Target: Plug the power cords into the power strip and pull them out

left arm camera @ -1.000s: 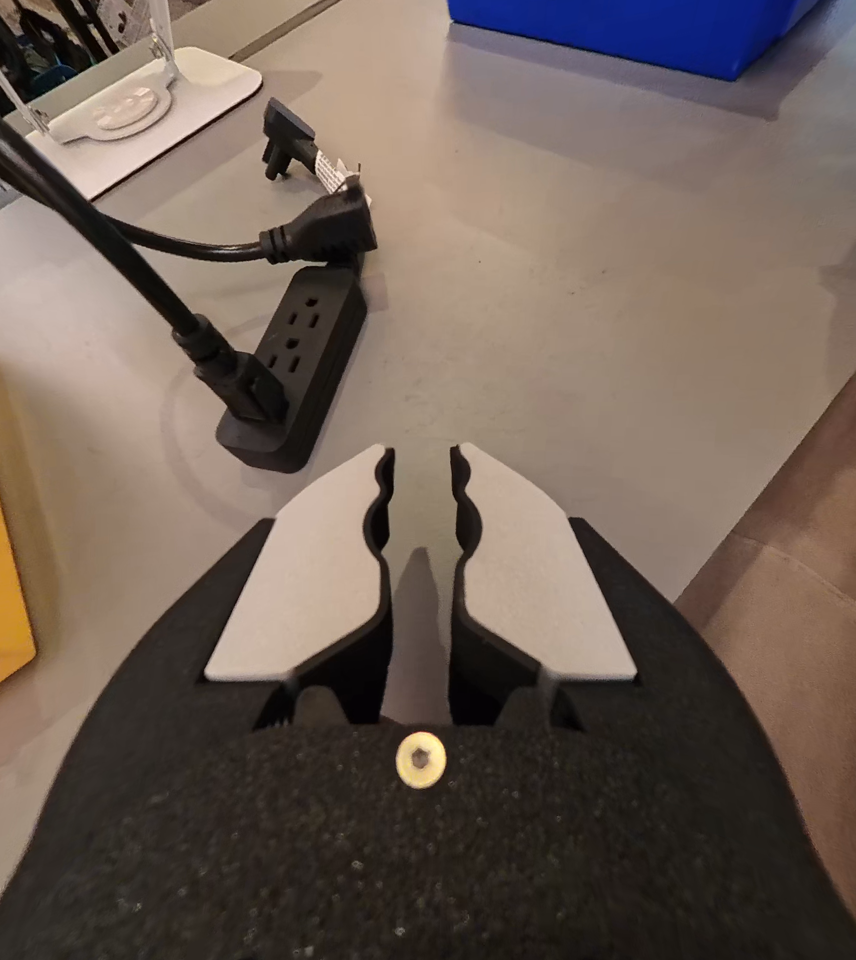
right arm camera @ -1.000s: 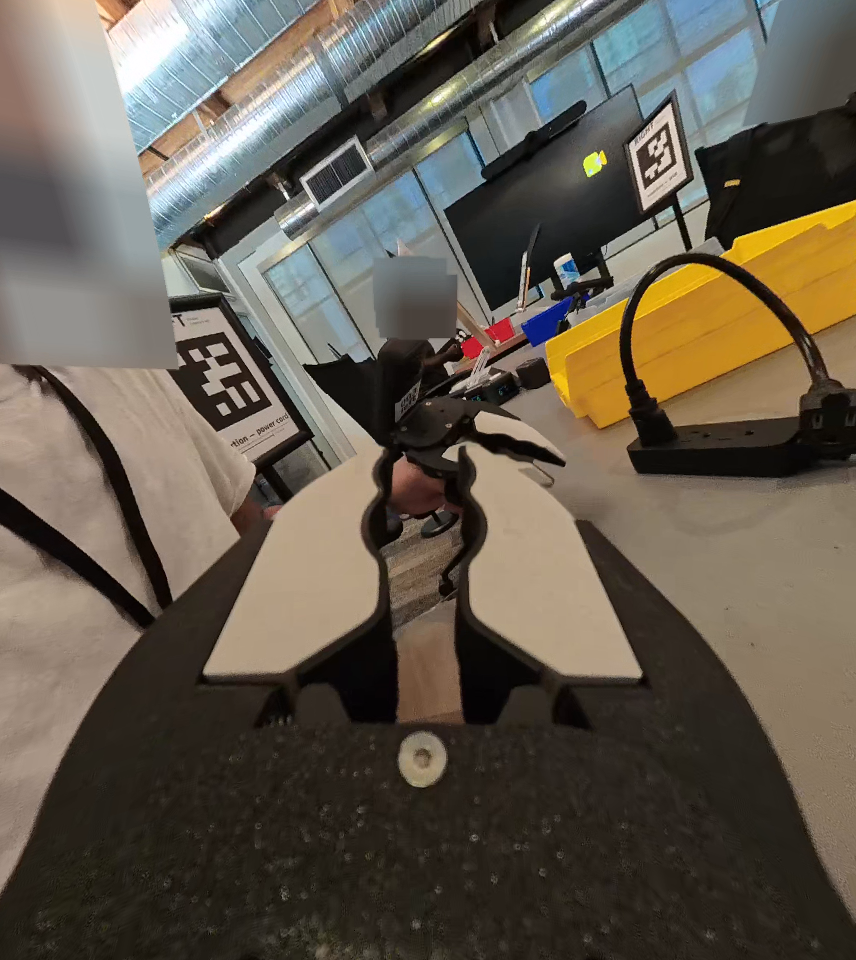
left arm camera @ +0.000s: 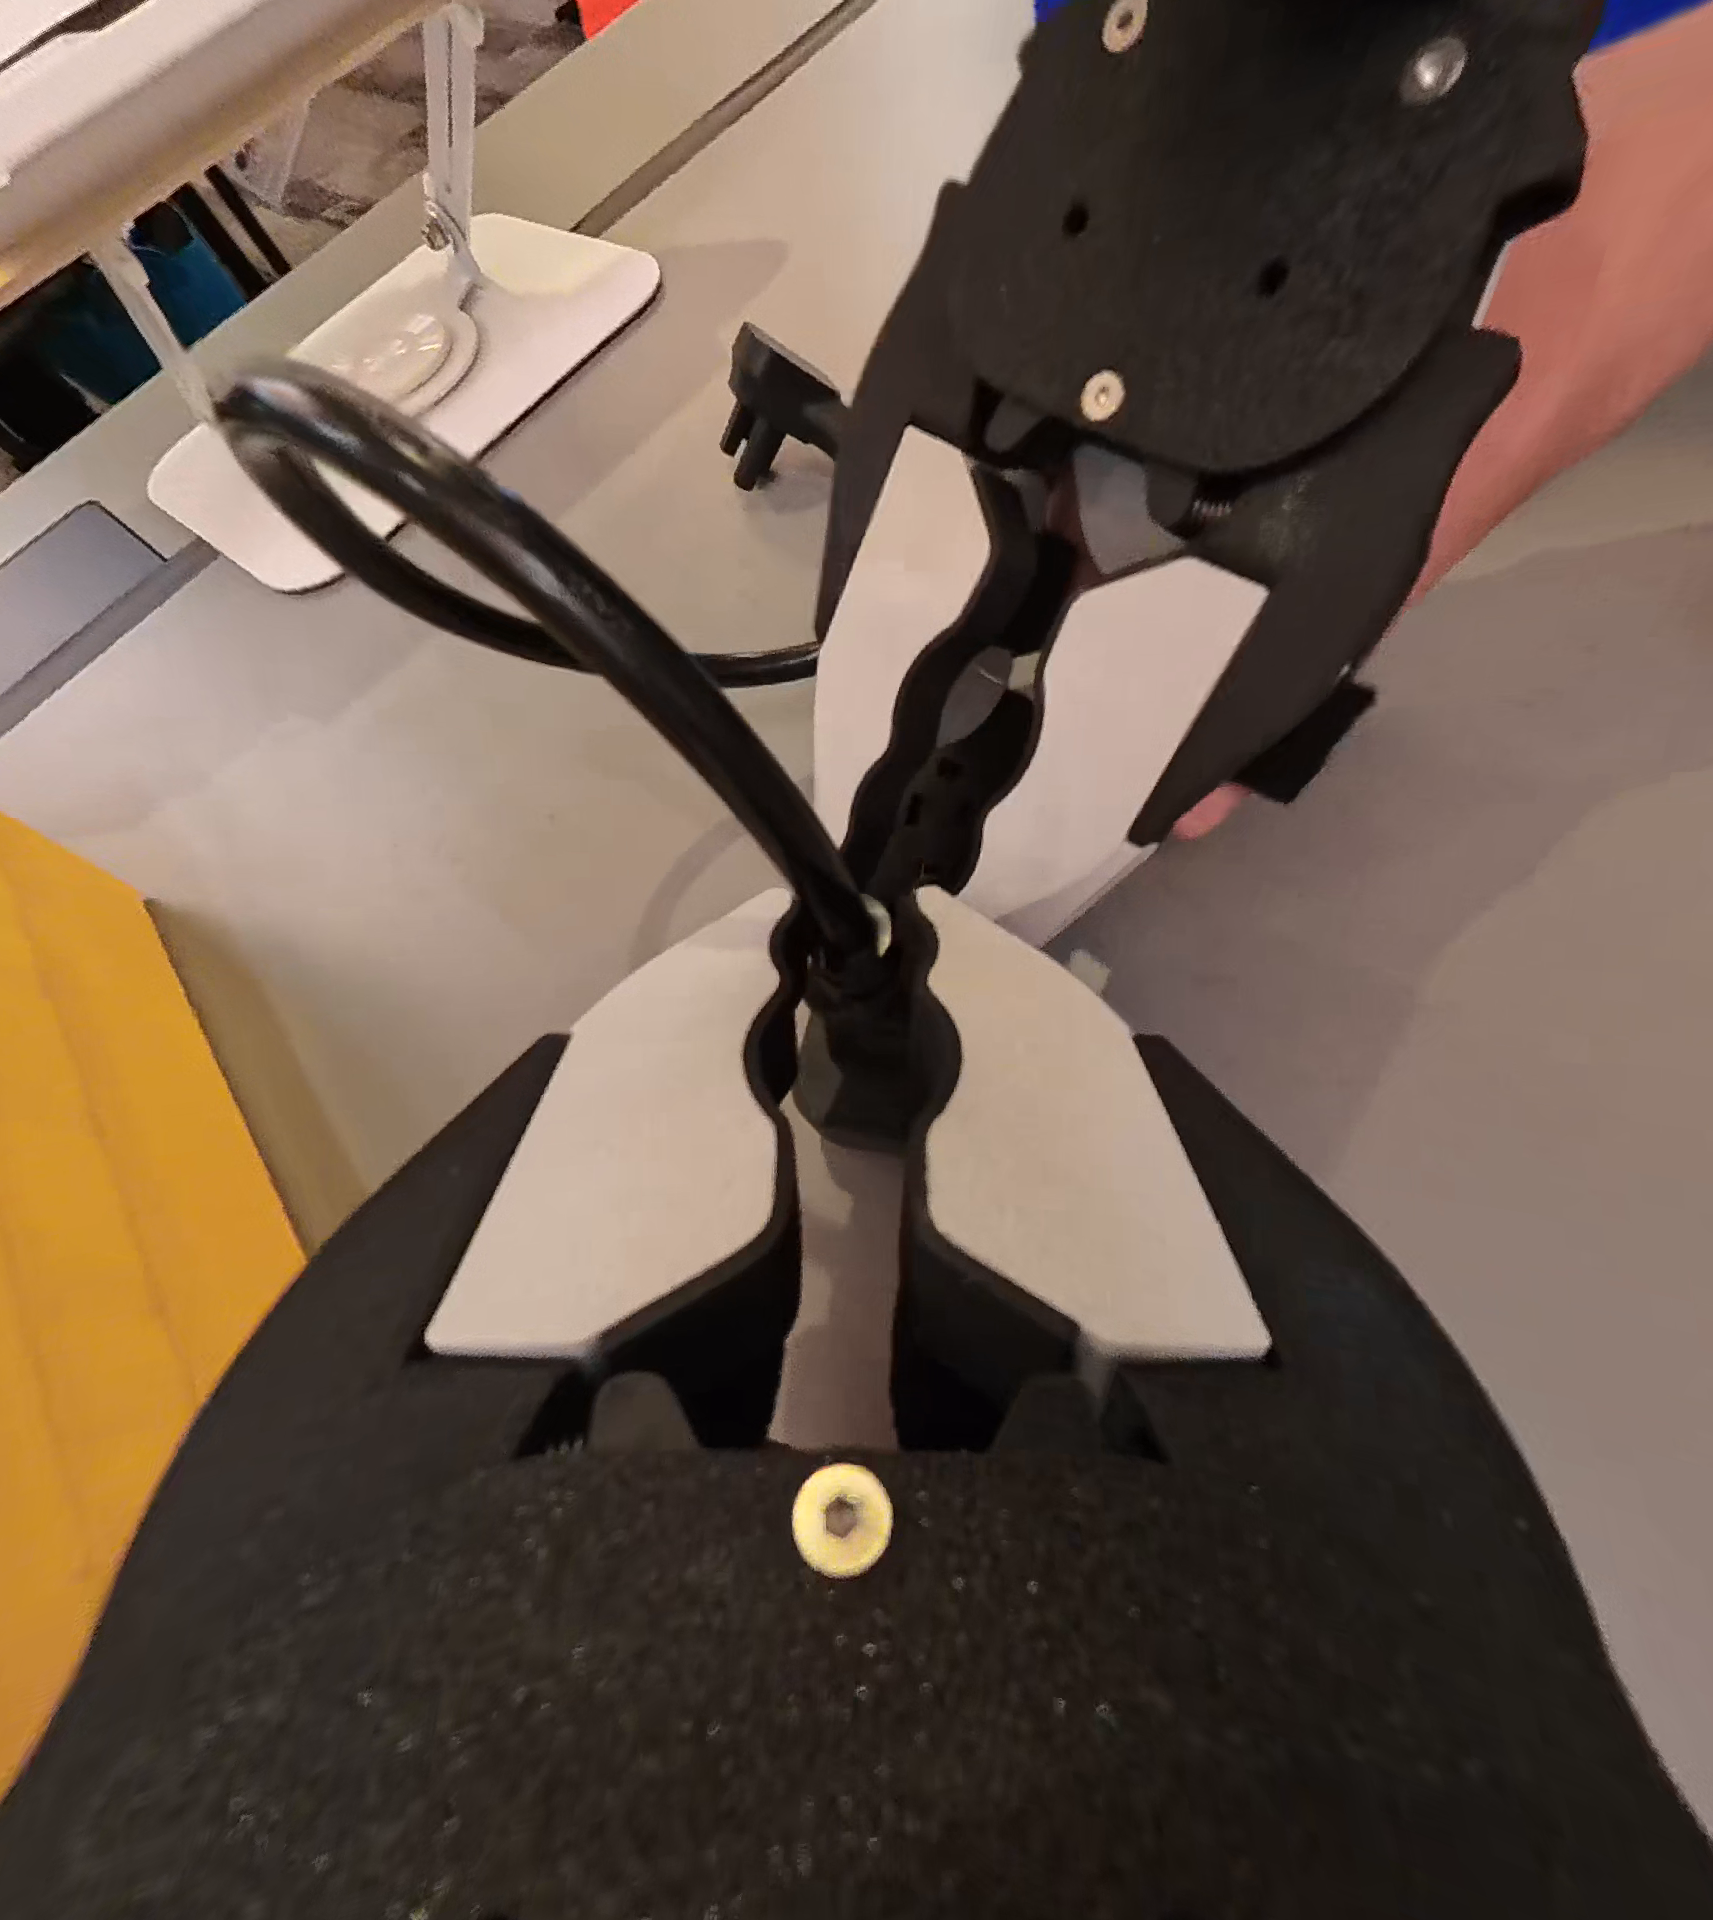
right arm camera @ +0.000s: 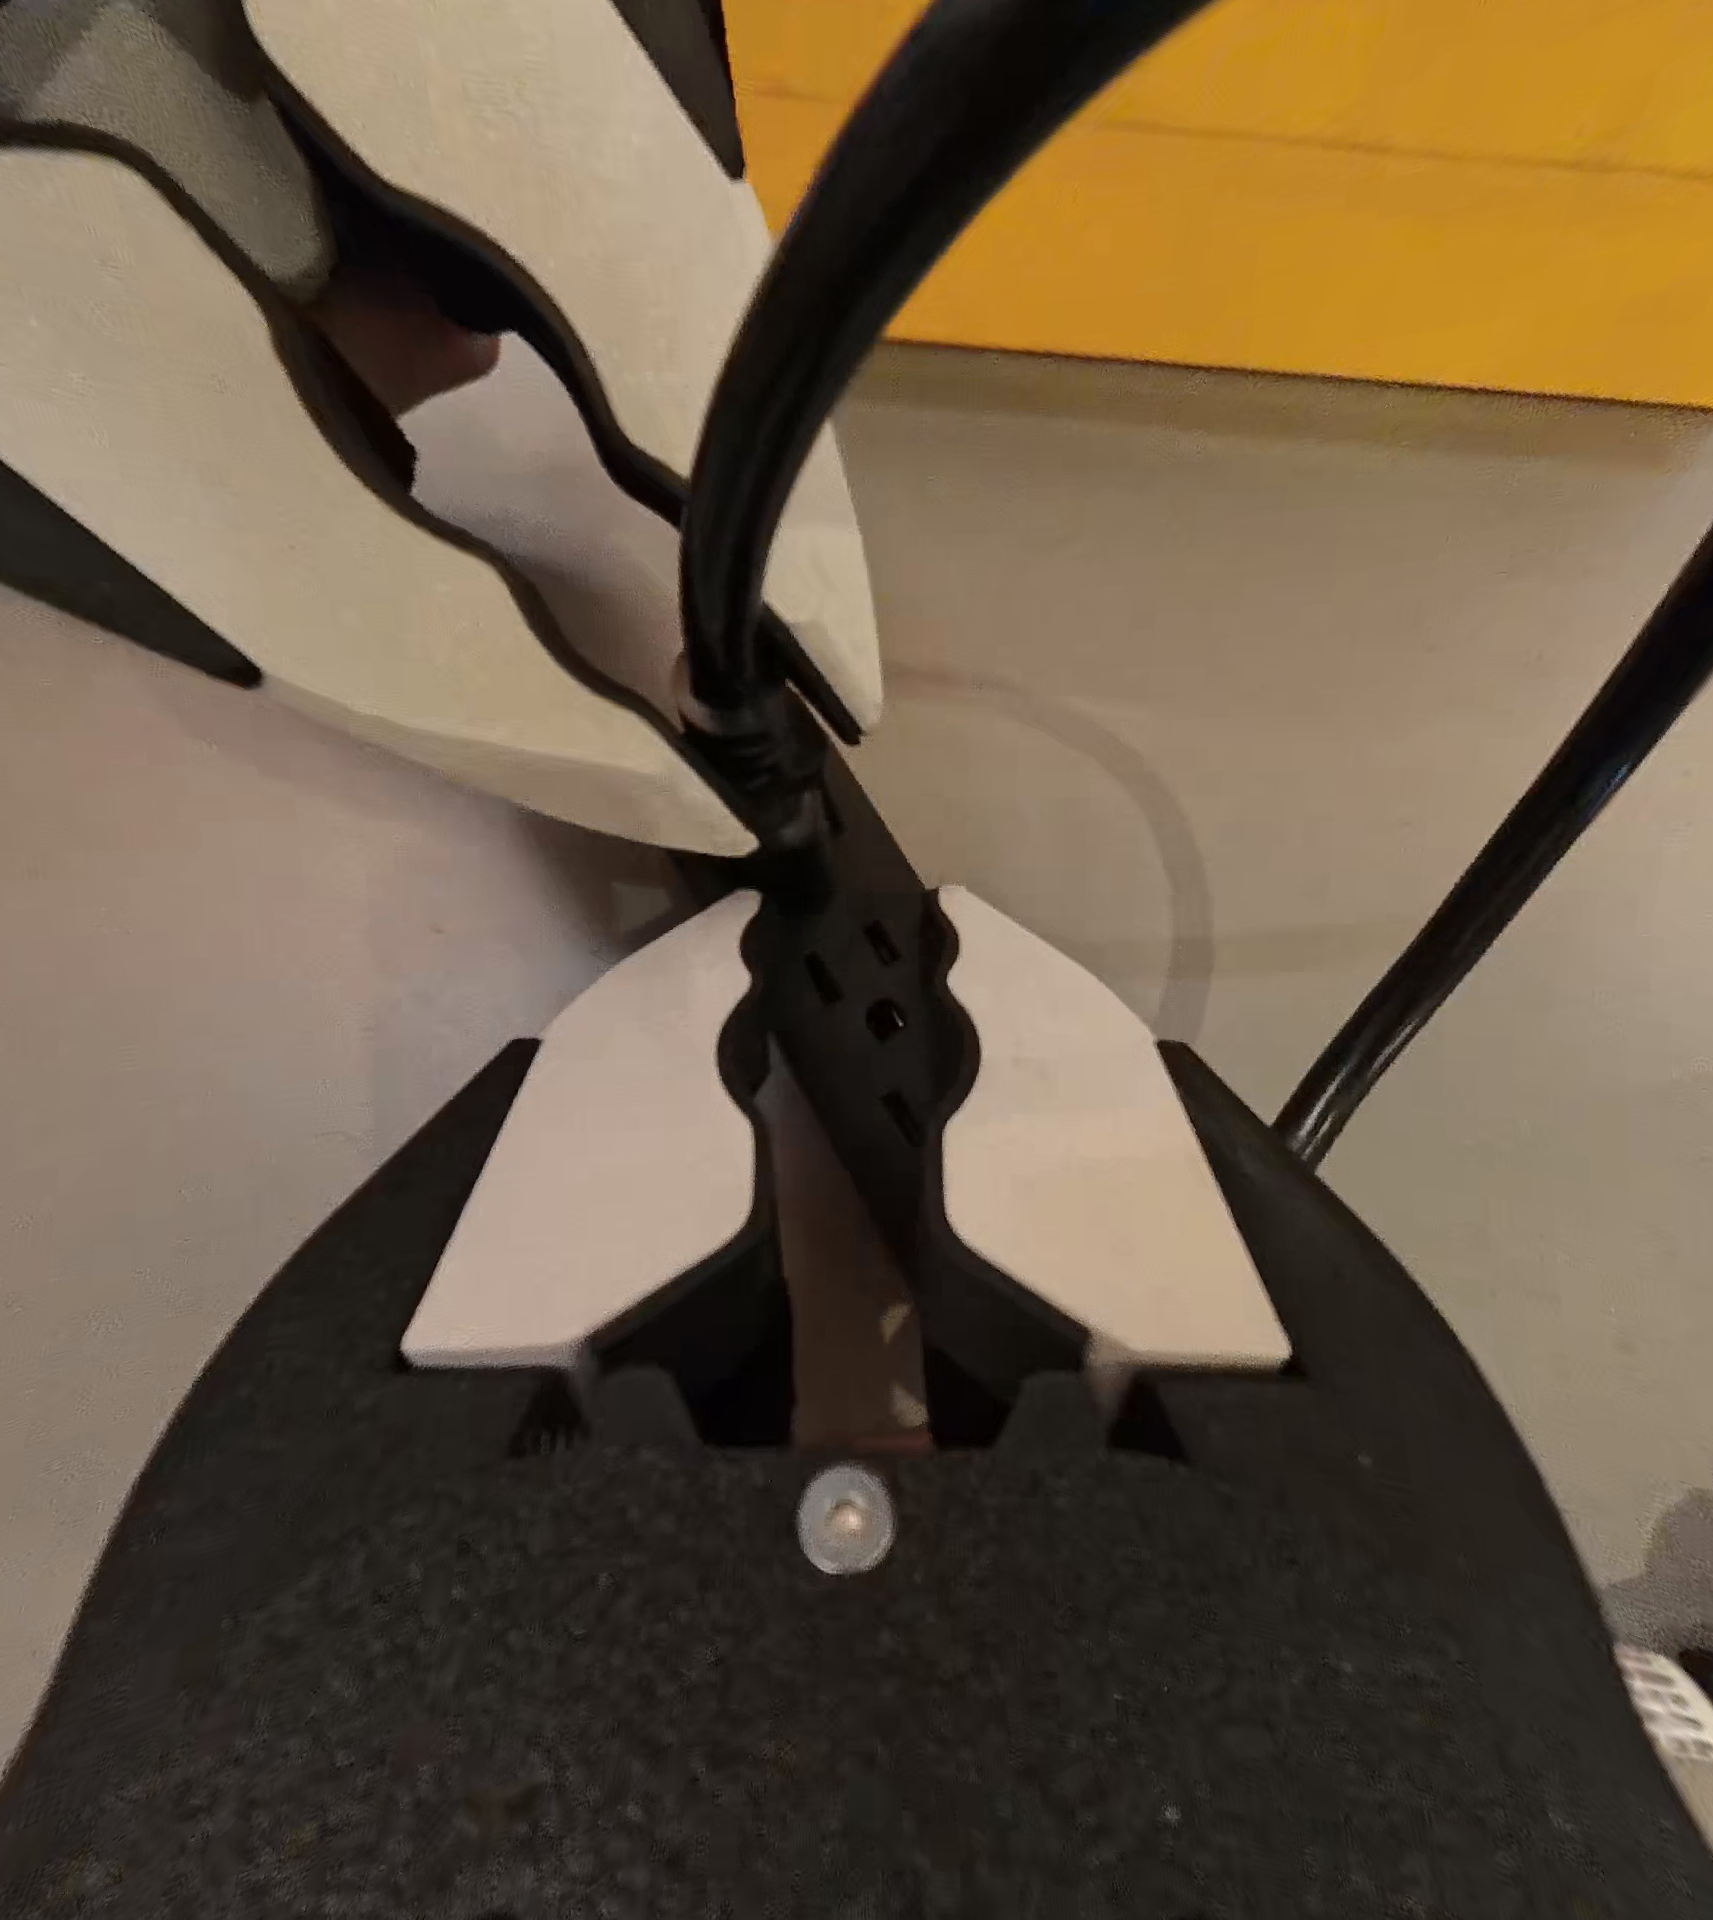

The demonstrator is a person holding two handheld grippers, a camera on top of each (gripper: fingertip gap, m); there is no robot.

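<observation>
At frame centre the left gripper (left arm camera: 852, 997) clamps the black plug (left arm camera: 857, 1049) while the right gripper (right arm camera: 847, 997) pins the power strip (right arm camera: 867, 1023); a straight, unrocked pull seems best.

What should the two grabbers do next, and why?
Probably the left gripper pulls the plug straight up. It is shut on the plug, and the right gripper clamps the power strip to steady it.
</observation>
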